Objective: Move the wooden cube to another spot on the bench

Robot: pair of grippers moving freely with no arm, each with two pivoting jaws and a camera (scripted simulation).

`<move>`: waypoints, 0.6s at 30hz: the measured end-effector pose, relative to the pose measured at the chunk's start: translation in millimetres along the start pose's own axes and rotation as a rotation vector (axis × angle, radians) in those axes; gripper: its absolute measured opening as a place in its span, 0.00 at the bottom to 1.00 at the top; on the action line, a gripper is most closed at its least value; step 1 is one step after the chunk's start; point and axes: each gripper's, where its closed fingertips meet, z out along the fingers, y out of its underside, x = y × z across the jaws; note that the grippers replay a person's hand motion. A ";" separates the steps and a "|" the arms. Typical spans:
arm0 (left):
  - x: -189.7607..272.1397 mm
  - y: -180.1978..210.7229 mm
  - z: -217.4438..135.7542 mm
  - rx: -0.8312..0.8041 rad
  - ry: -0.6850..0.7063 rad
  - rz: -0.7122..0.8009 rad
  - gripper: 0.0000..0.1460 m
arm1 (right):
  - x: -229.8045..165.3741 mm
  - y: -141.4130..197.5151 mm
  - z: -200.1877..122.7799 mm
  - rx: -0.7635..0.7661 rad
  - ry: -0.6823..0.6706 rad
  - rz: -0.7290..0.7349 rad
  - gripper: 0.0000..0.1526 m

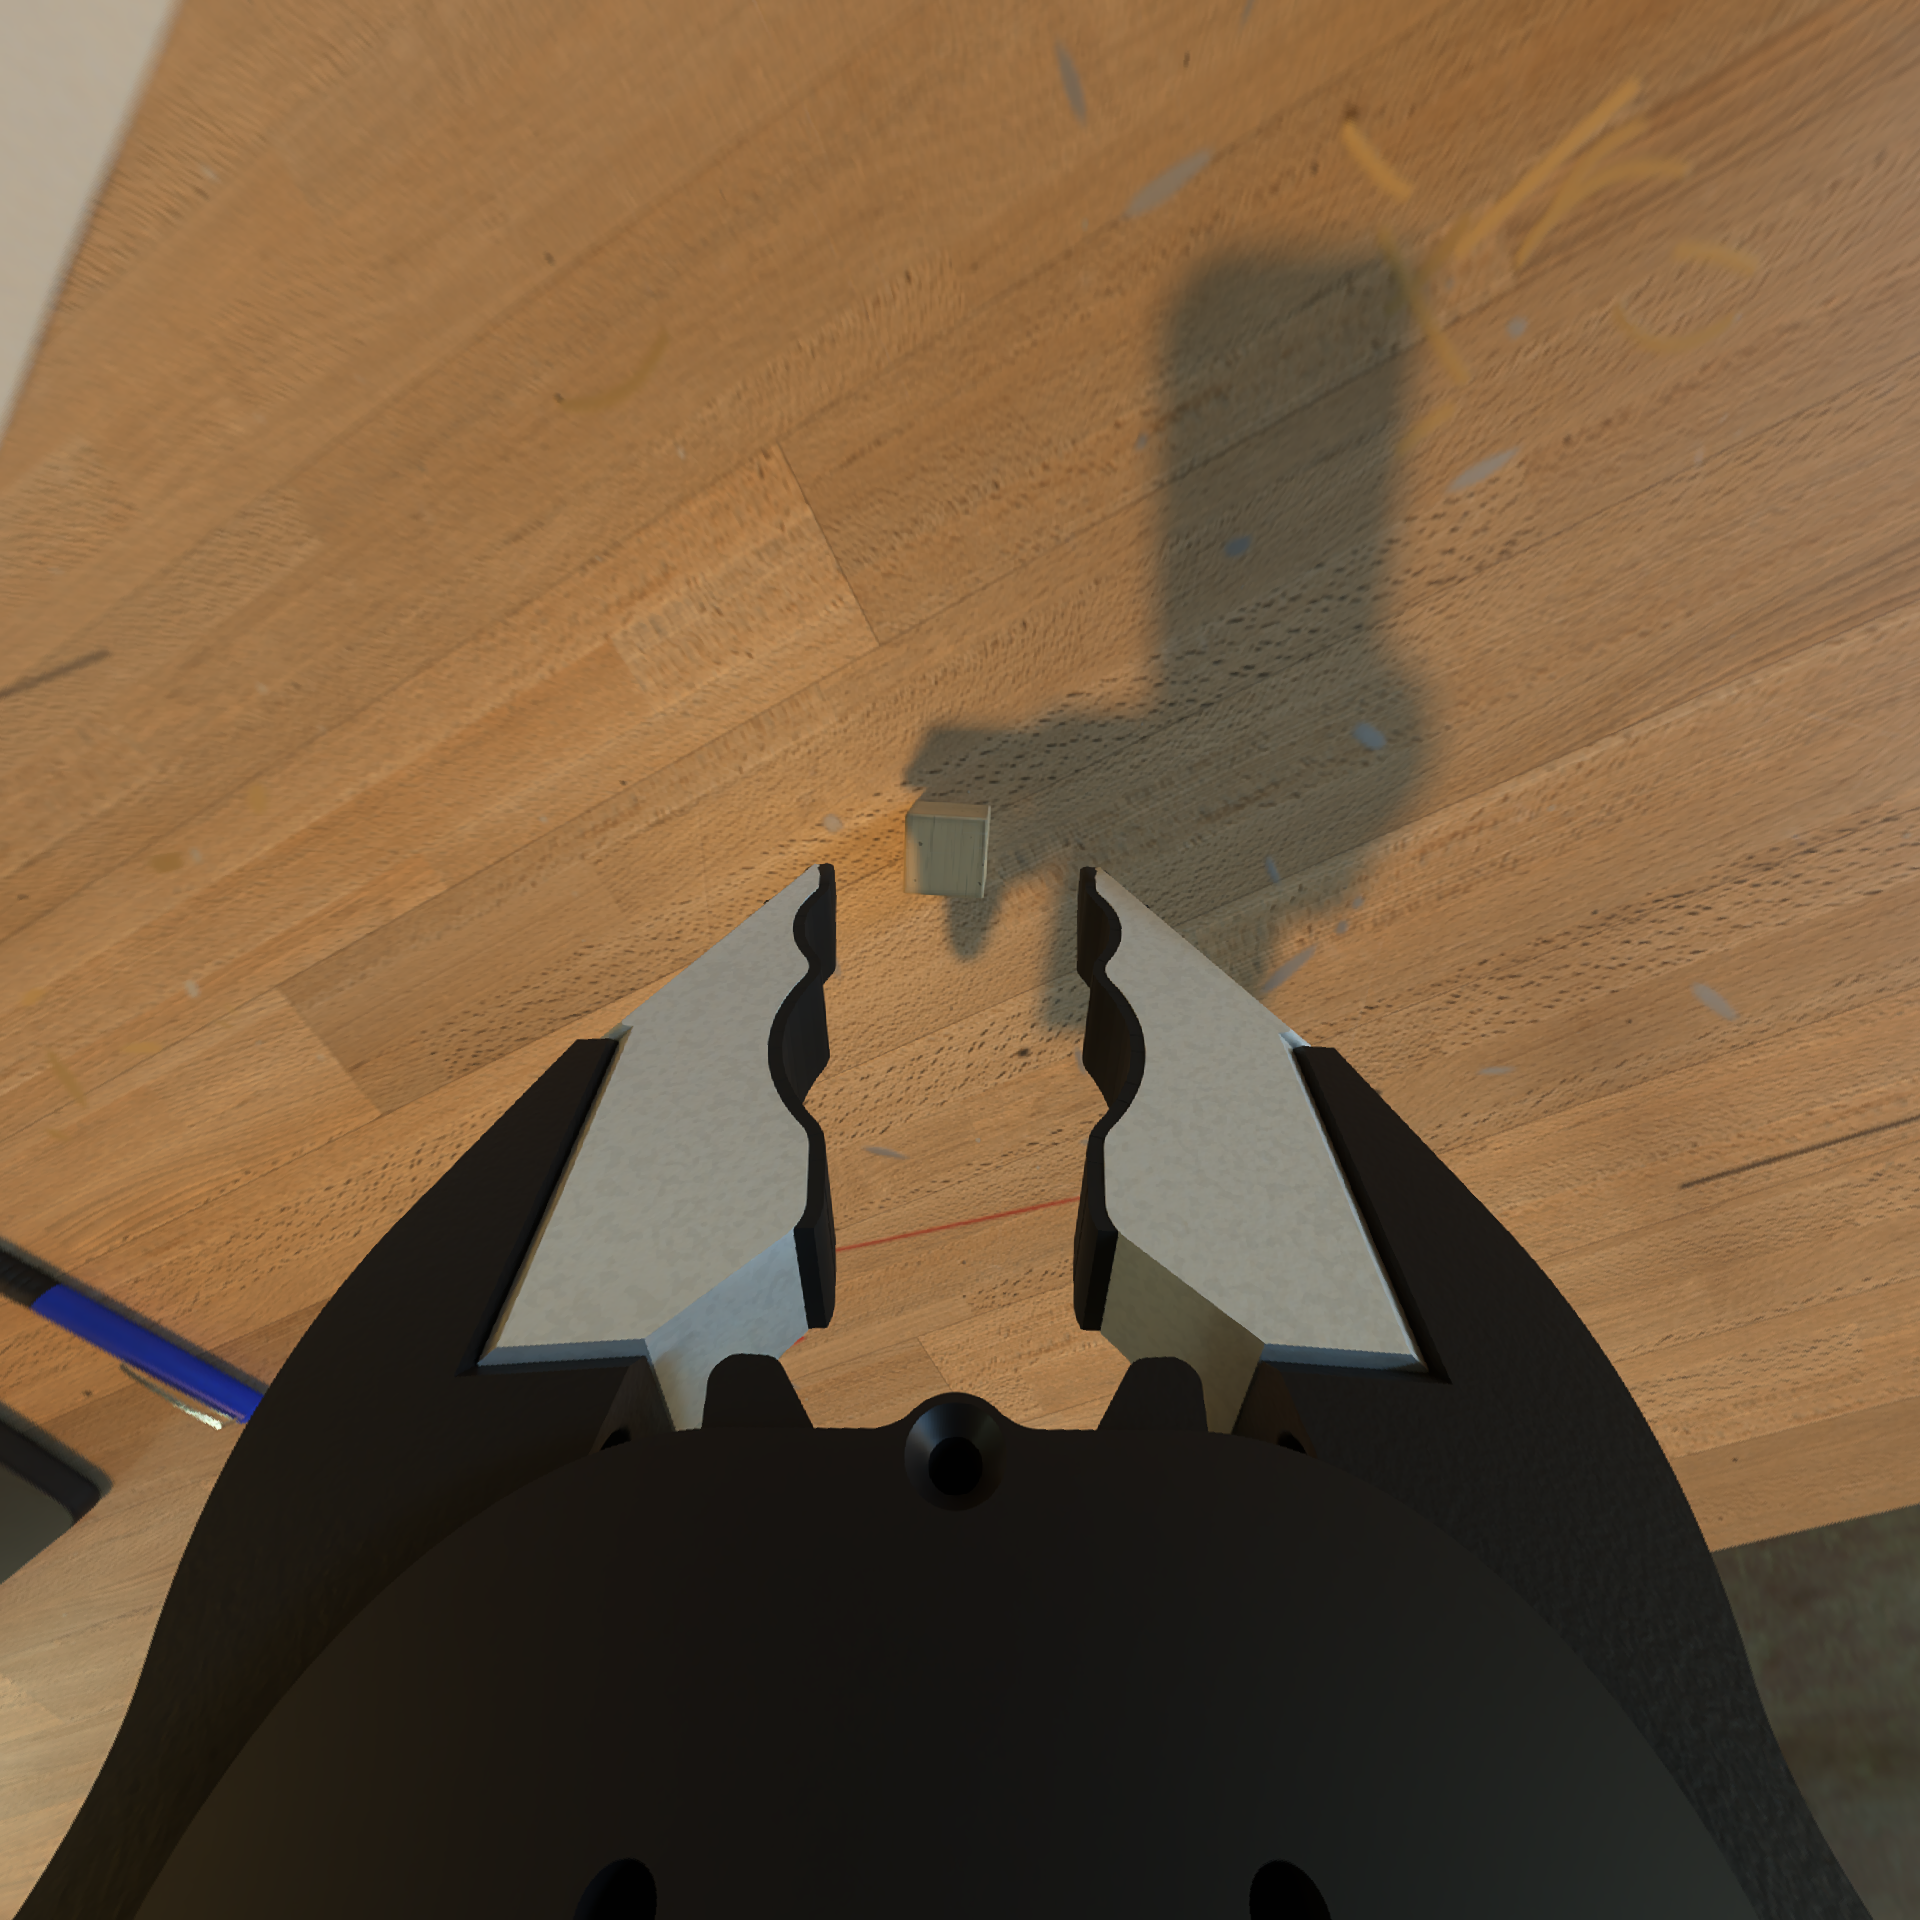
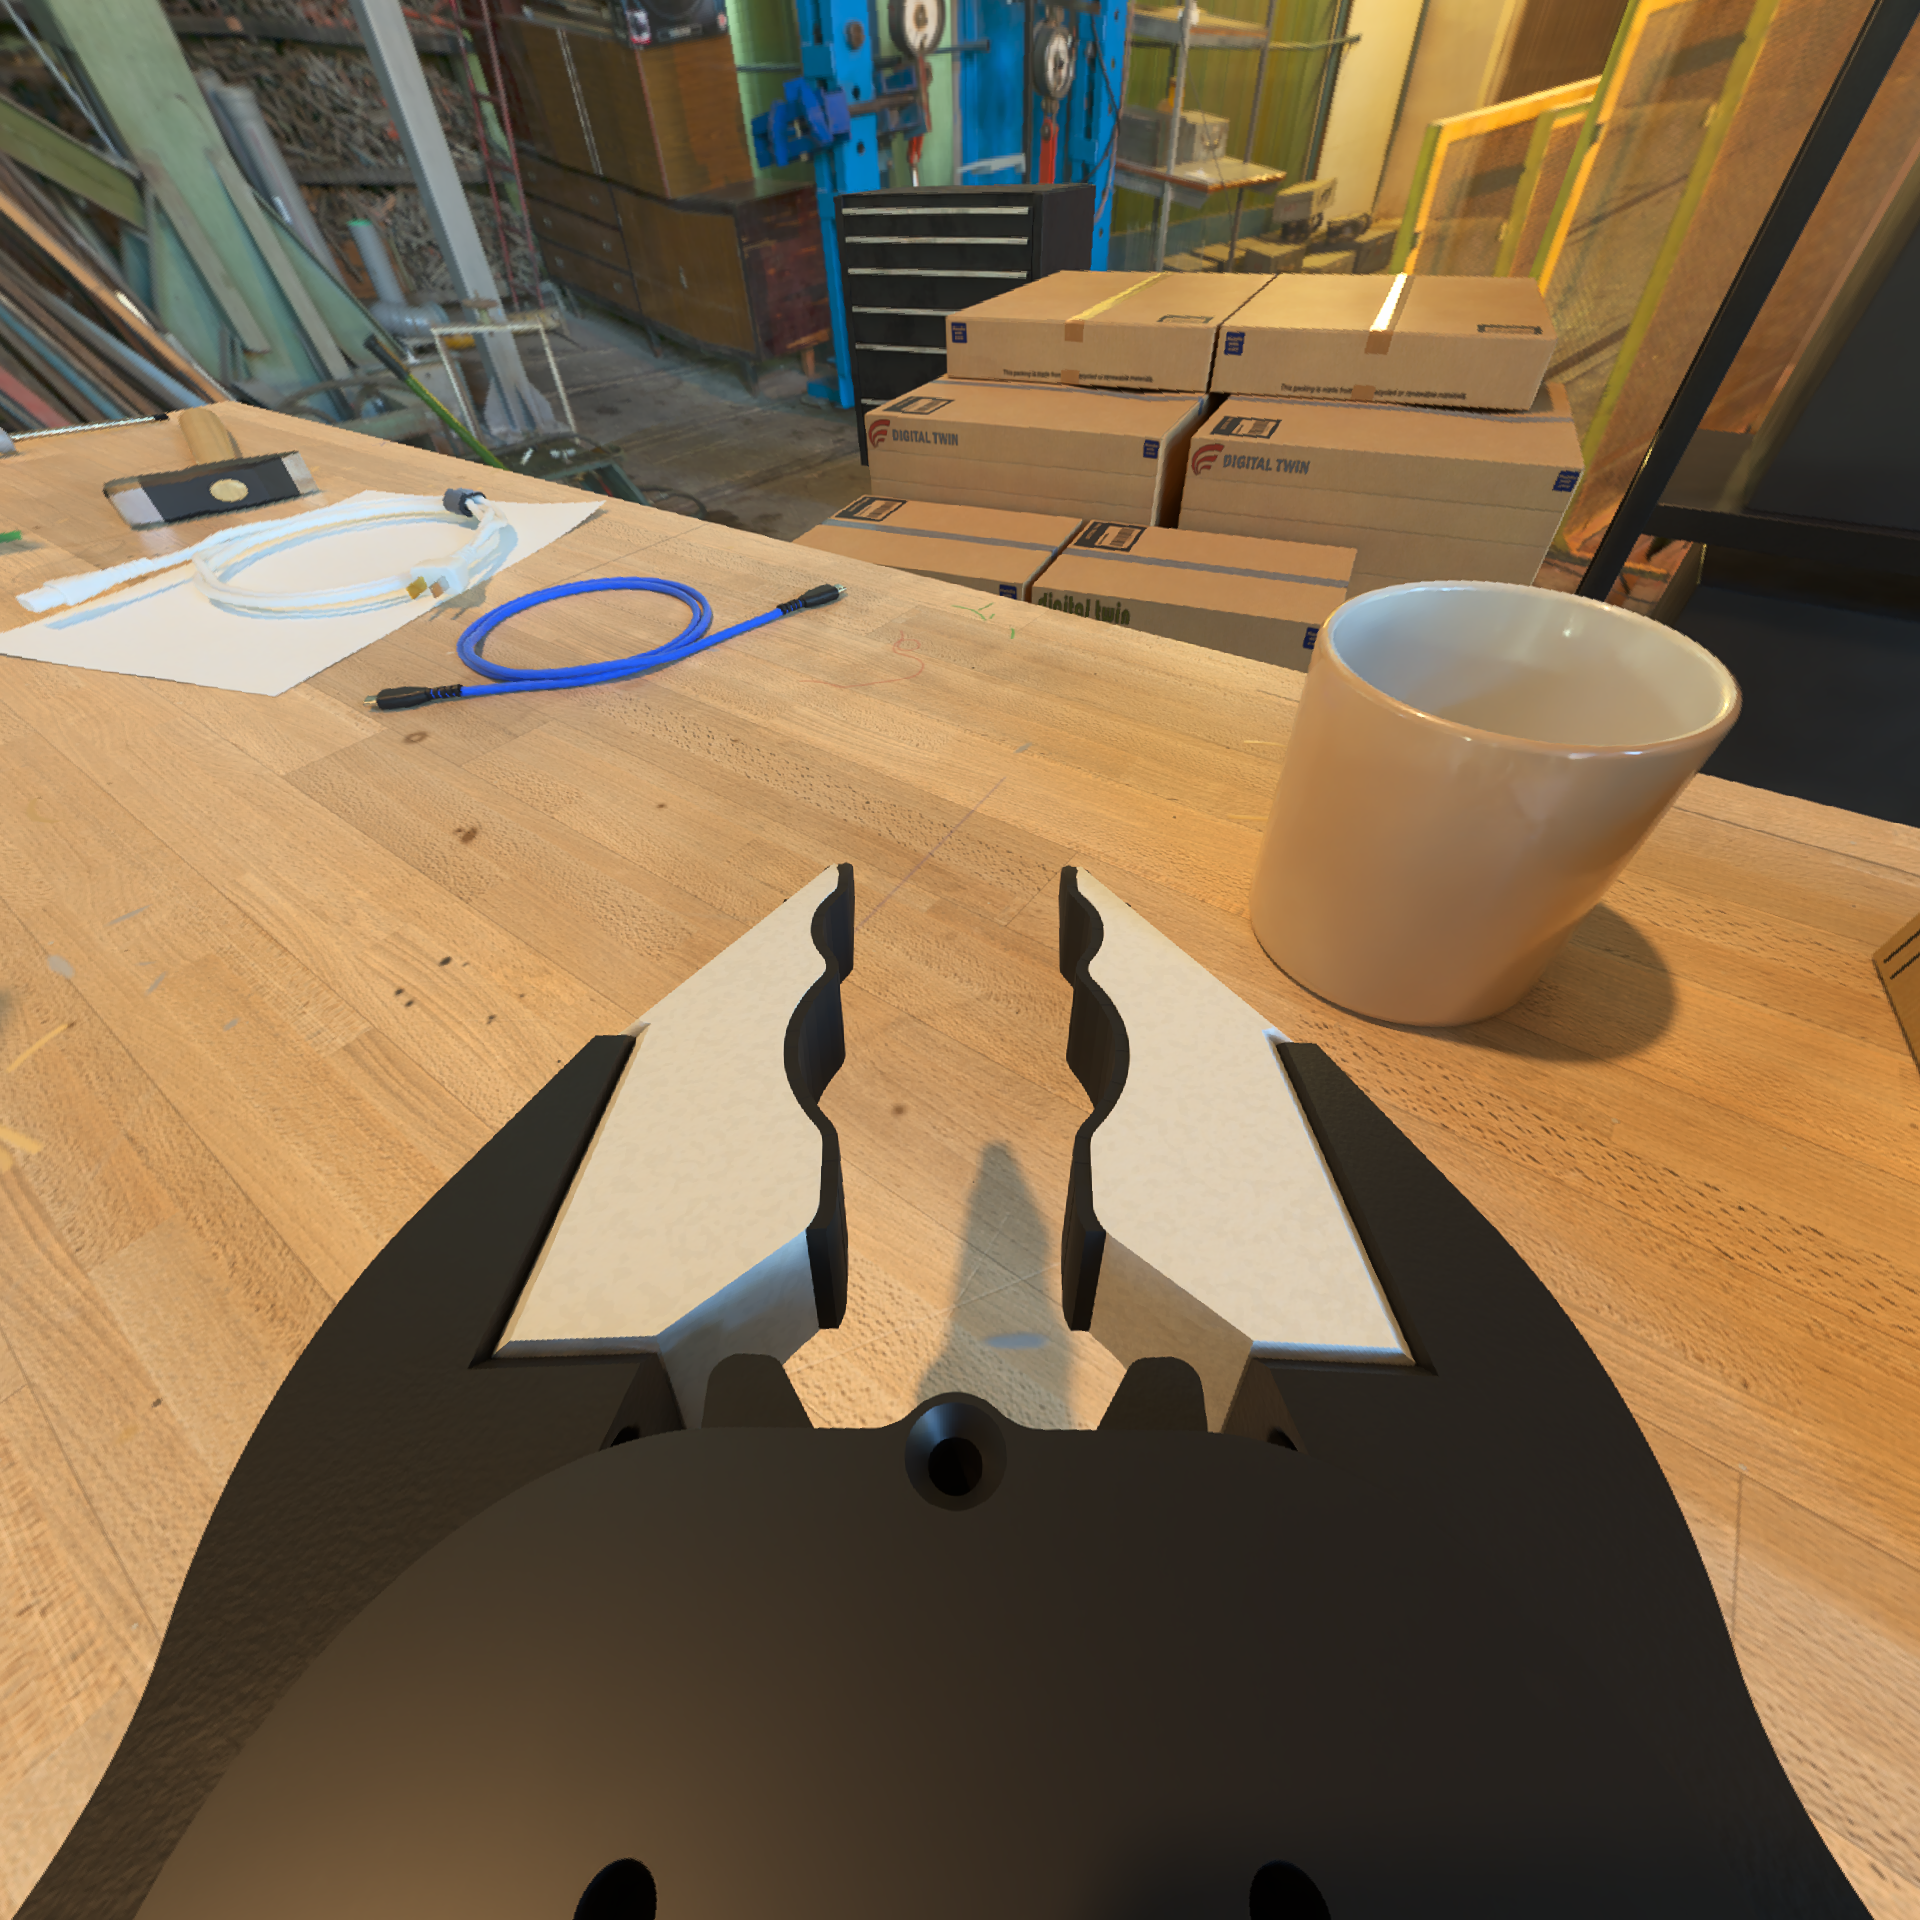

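Note:
A small pale wooden cube (image 1: 947,849) lies on the wooden bench (image 1: 520,520), seen from above in the left wrist view. My left gripper (image 1: 956,883) is open and empty, high above the bench, and the cube appears just past its fingertips, slightly left of centre. The gripper's shadow falls on the bench to the right of the cube. My right gripper (image 2: 956,883) is open and empty, low over the bench (image 2: 520,935). The cube does not show in the right wrist view.
A beige cup (image 2: 1475,800) stands right of my right gripper. A blue cable (image 2: 592,639), a white cable (image 2: 343,551) on a white sheet (image 2: 208,644) and a hammer (image 2: 208,483) lie far left. Cardboard boxes (image 2: 1226,447) stand beyond the bench edge. A blue pen (image 1: 135,1340) lies at the left.

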 end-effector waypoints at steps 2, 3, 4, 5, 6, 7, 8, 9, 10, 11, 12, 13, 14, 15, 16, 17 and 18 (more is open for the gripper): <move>-1.2 5.7 10.7 -0.040 0.001 0.010 0.31 | -0.4 0.2 0.3 -0.002 -0.001 -0.002 0.26; -2.9 8.7 15.4 -0.061 -0.012 0.015 0.30 | -0.6 0.3 0.3 -0.003 -0.001 -0.004 0.26; -4.1 11.0 19.6 -0.076 -0.018 0.016 0.30 | -0.7 0.3 0.3 -0.003 -0.002 -0.004 0.26; -4.4 12.1 23.2 -0.081 -0.012 0.014 0.30 | -0.8 0.3 0.3 -0.003 -0.002 -0.005 0.26; -4.6 12.5 26.2 -0.079 -0.004 0.009 0.29 | -1.0 0.3 0.3 -0.003 -0.003 -0.006 0.26; -4.5 12.8 28.8 -0.076 0.004 0.005 0.29 | -1.1 0.2 0.2 -0.003 -0.003 -0.007 0.26; -4.1 13.2 31.2 -0.076 0.013 0.004 0.28 | -1.2 0.2 0.1 -0.002 -0.003 -0.007 0.26; -4.5 13.9 33.6 -0.078 0.018 0.004 0.27 | -1.2 0.1 0.1 -0.001 -0.004 -0.007 0.26; -5.1 14.8 36.1 -0.082 0.018 0.006 0.27 | -1.2 0.1 0.0 -0.001 -0.004 -0.007 0.26; -4.7 15.2 37.9 -0.083 0.025 0.007 0.26 | -1.3 0.1 0.0 -0.001 -0.004 -0.007 0.26; -3.5 14.5 38.6 -0.072 0.041 0.005 0.23 | -1.3 0.2 0.1 -0.002 -0.004 -0.007 0.25; -3.2 15.3 39.0 -0.070 0.052 0.008 0.18 | -1.3 0.2 0.2 -0.003 -0.005 -0.007 0.25; -2.9 16.2 38.8 -0.073 0.058 0.014 0.16 | -1.4 0.3 0.2 -0.003 -0.005 -0.007 0.25; -3.1 17.8 38.0 -0.083 0.060 0.025 0.14 | -1.4 0.4 0.3 -0.004 -0.005 -0.007 0.25; -3.8 18.7 36.2 -0.093 0.056 0.039 0.13 | -1.6 0.5 0.3 -0.005 -0.006 -0.008 0.25; -4.8 17.7 32.2 -0.092 0.046 0.052 0.13 | -1.7 0.5 0.4 -0.005 -0.006 -0.009 0.25; -4.9 14.2 25.2 -0.078 0.043 0.059 0.13 | -1.8 0.5 0.4 -0.005 -0.006 -0.010 0.25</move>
